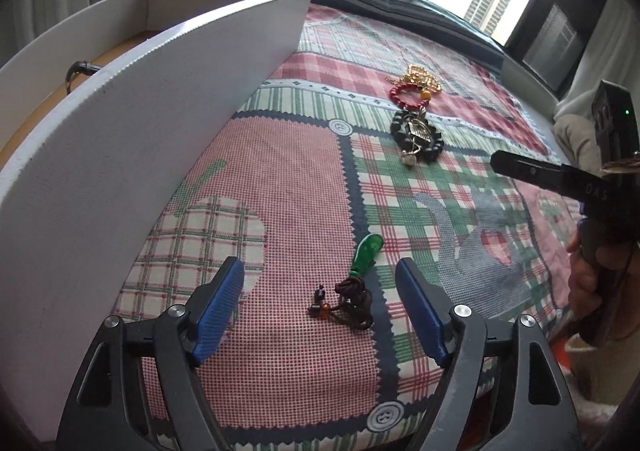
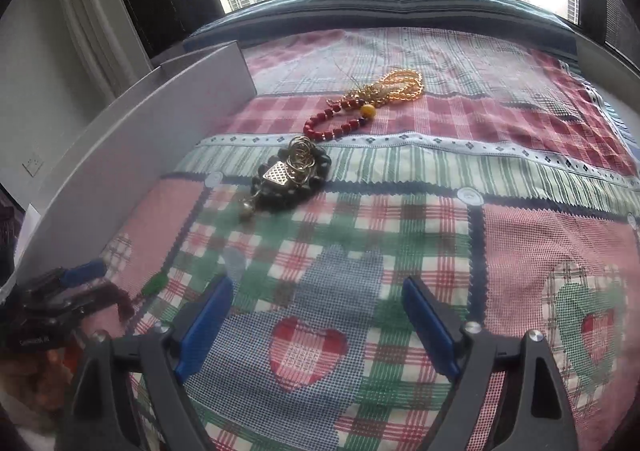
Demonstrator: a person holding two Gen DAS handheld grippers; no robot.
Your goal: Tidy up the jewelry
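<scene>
Both tongs are spread wide and holding nothing, left gripper (image 1: 320,307) framing the green glass pendant on its knotted brown cord (image 1: 352,287) beside the white open box (image 1: 168,99), so I'd pinch the bunched cord, not the slick pendant.

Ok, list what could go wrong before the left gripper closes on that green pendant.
1. The left gripper is open over the green pendant, whose brown cord lies bunched; the fingers may catch only cord and leave the pendant dangling.
2. The white box wall stands high beside it, so a dangling pendant could snag there.
</scene>
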